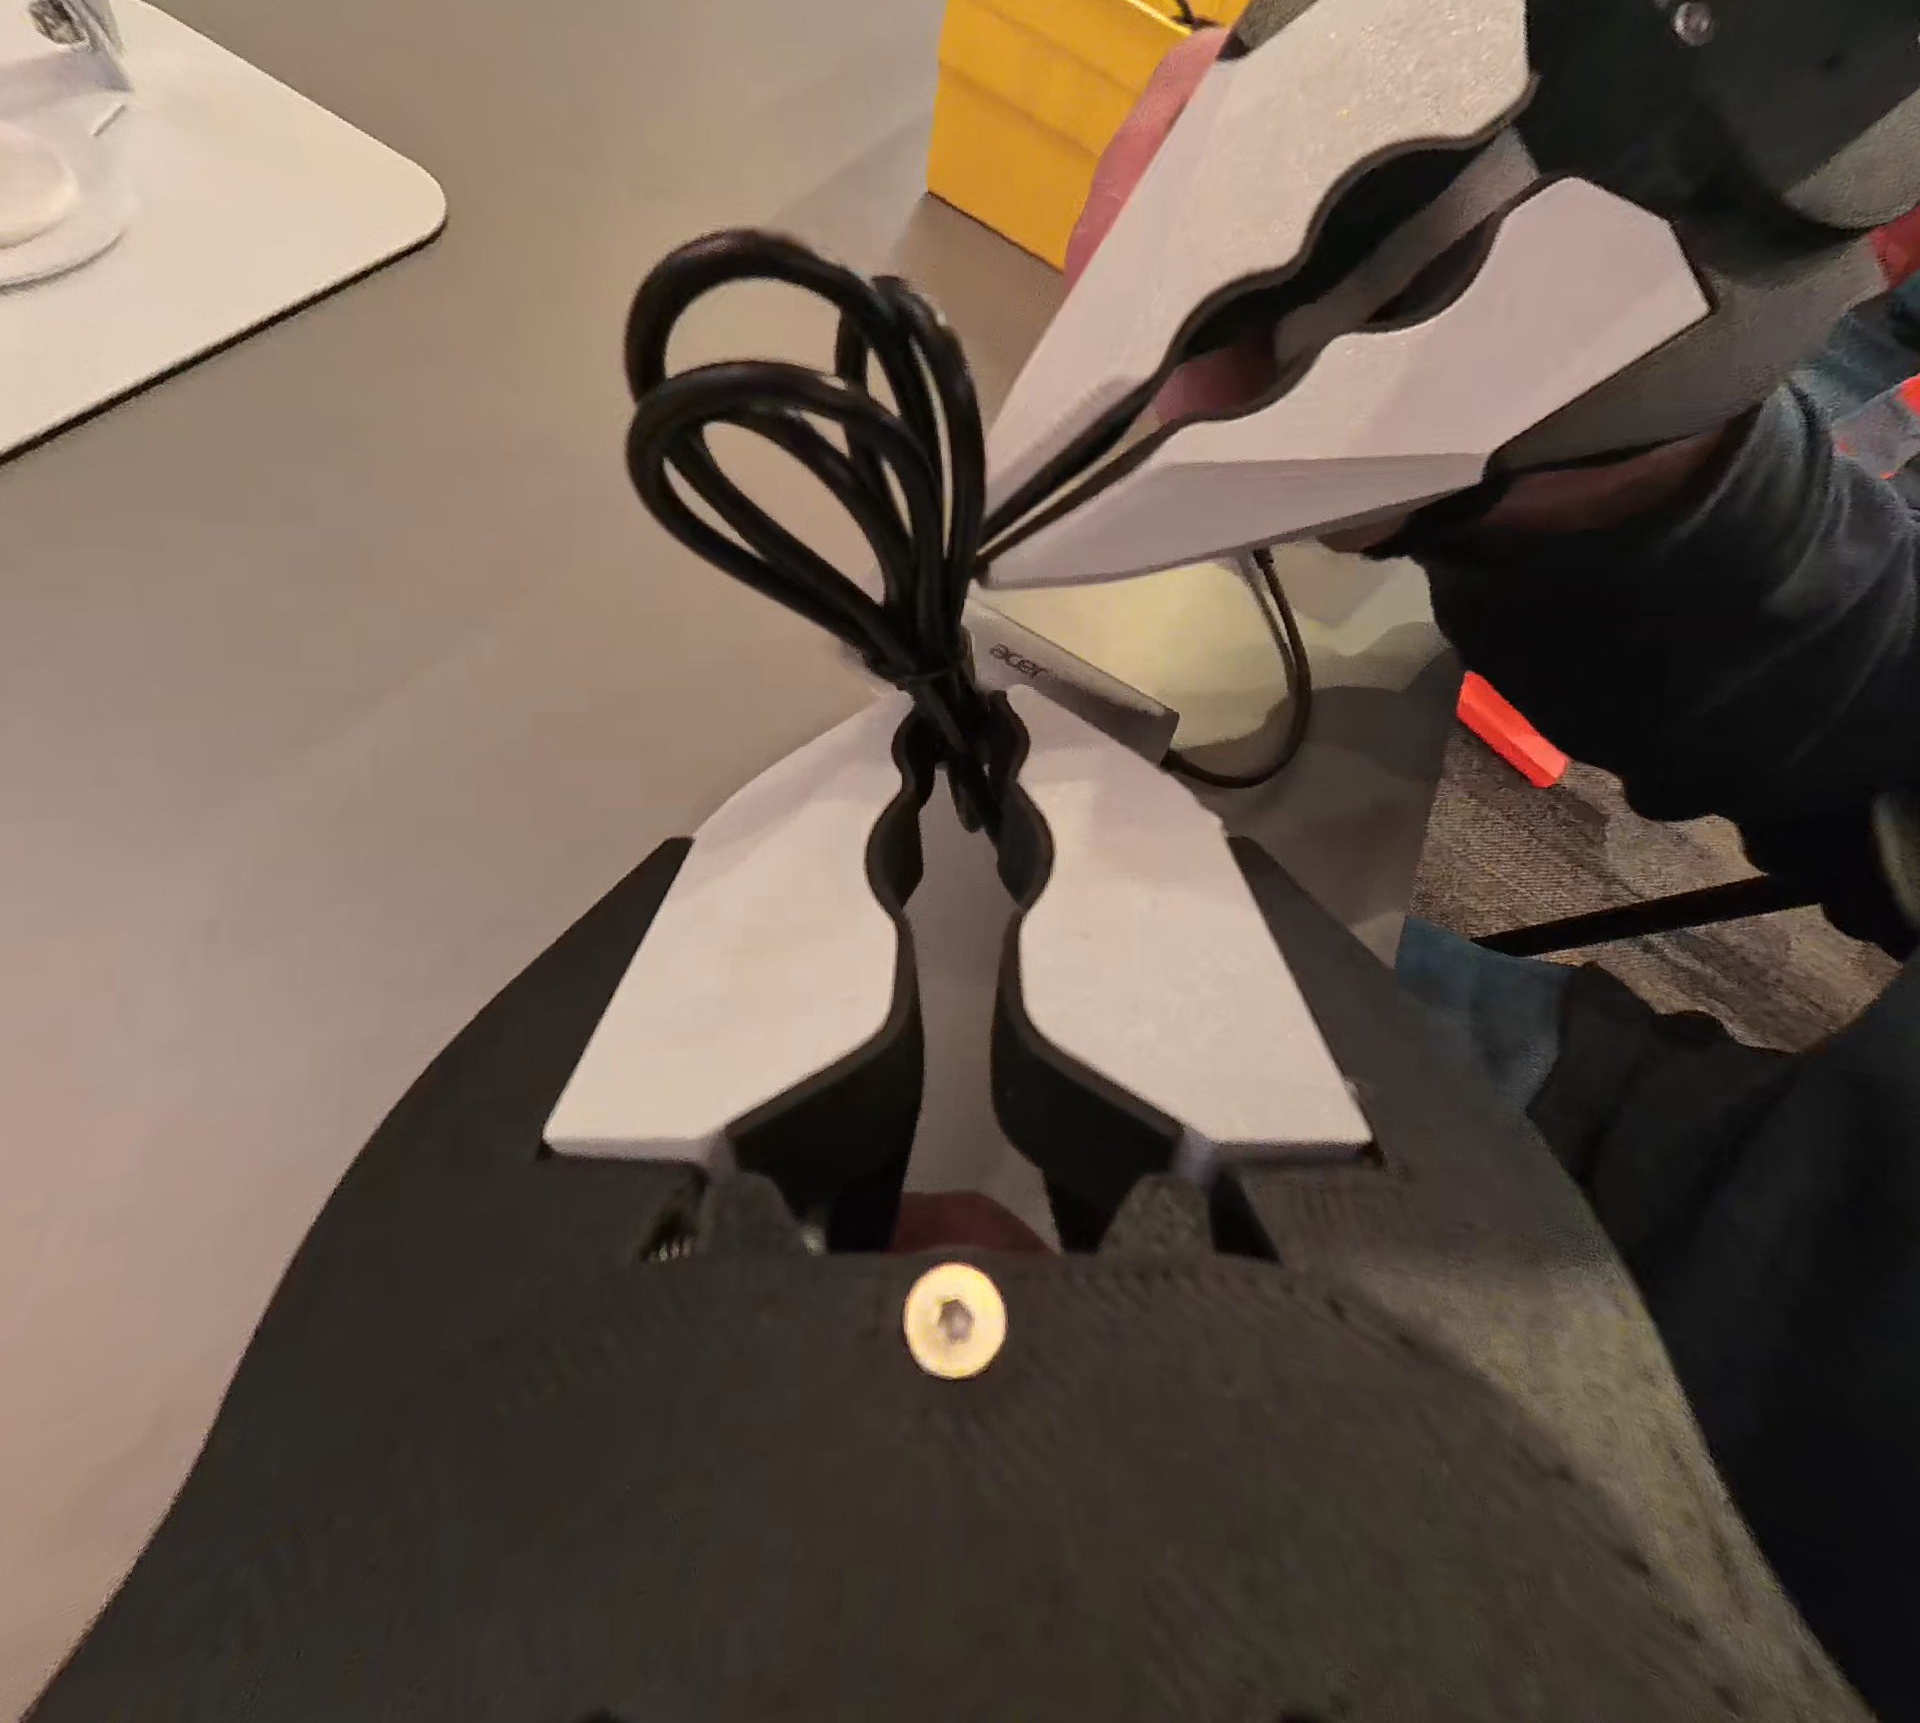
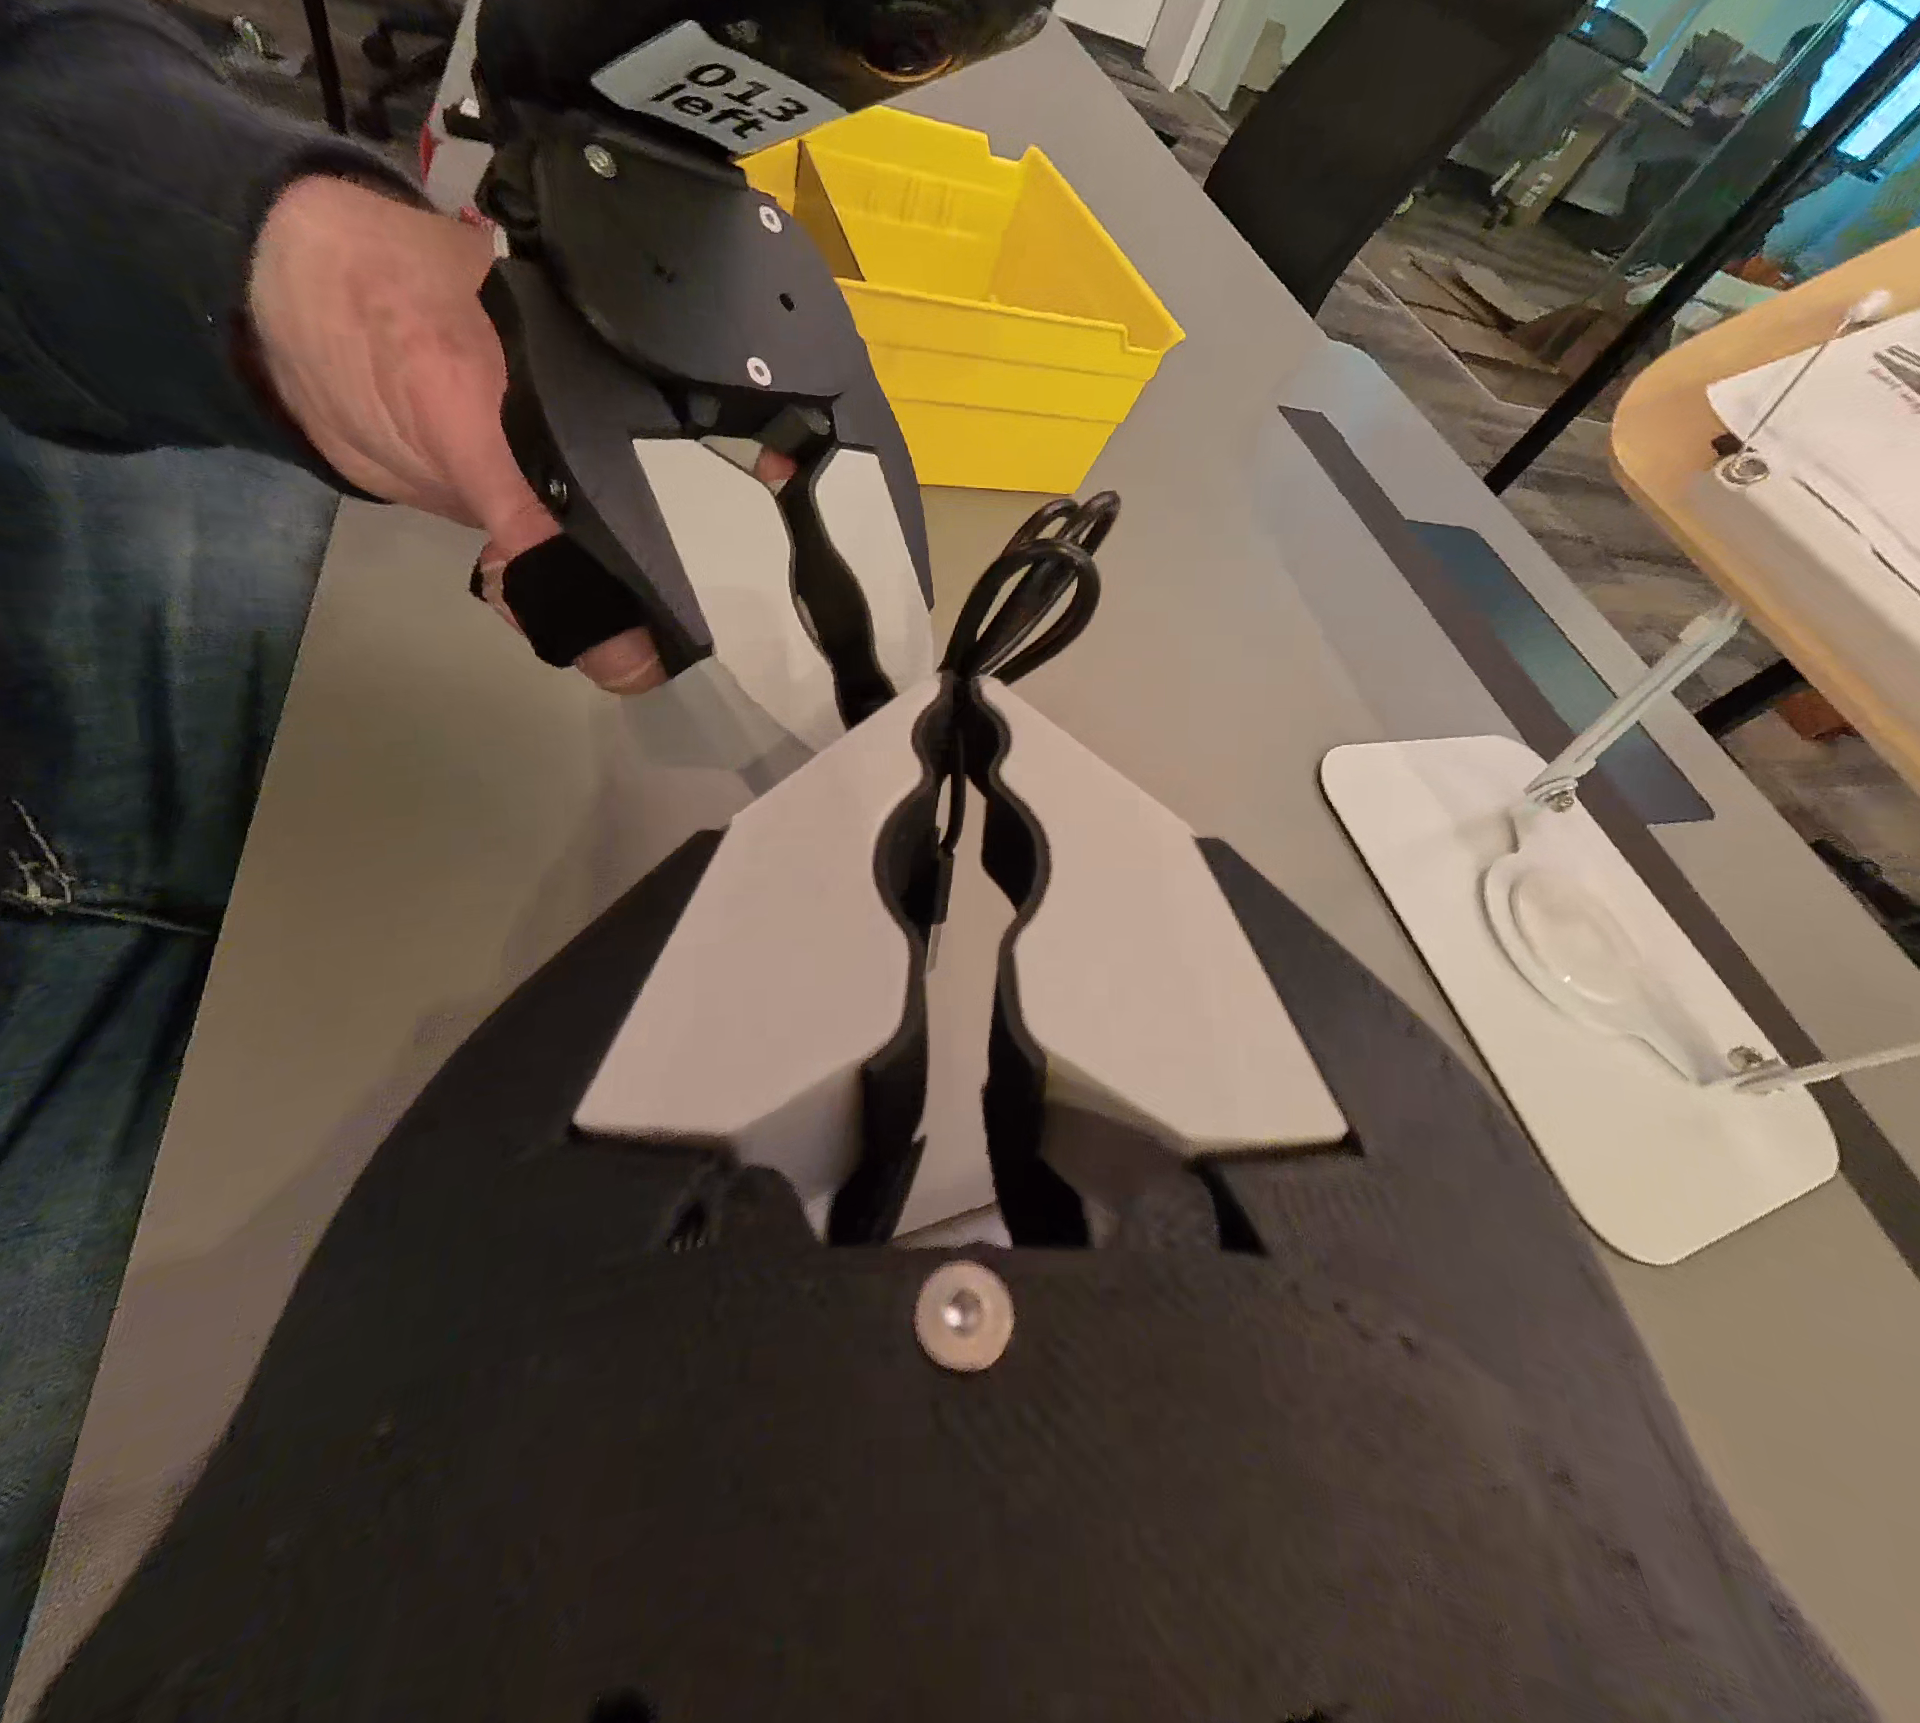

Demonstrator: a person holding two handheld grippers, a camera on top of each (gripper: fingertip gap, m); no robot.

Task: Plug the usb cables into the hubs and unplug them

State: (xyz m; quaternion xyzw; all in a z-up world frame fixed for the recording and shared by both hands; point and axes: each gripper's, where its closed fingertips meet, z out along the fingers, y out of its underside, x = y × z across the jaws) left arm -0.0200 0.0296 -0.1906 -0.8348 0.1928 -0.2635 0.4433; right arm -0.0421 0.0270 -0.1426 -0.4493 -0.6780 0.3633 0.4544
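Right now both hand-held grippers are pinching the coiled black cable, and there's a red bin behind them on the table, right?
Not quite: the bin is yellow, not red, as the right wrist view shows. The rest holds: both the left hand-held gripper and right hand-held gripper pinch the coiled black cable.

Yellow bin [image 1: 1049, 63] and white stand base [image 2: 1579, 977] flanking bare tabletop [image 1: 520, 530]

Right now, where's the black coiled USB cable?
The black coiled cable is held up above the grey table, pinched by both the left gripper and the right gripper, in front of the yellow bin.
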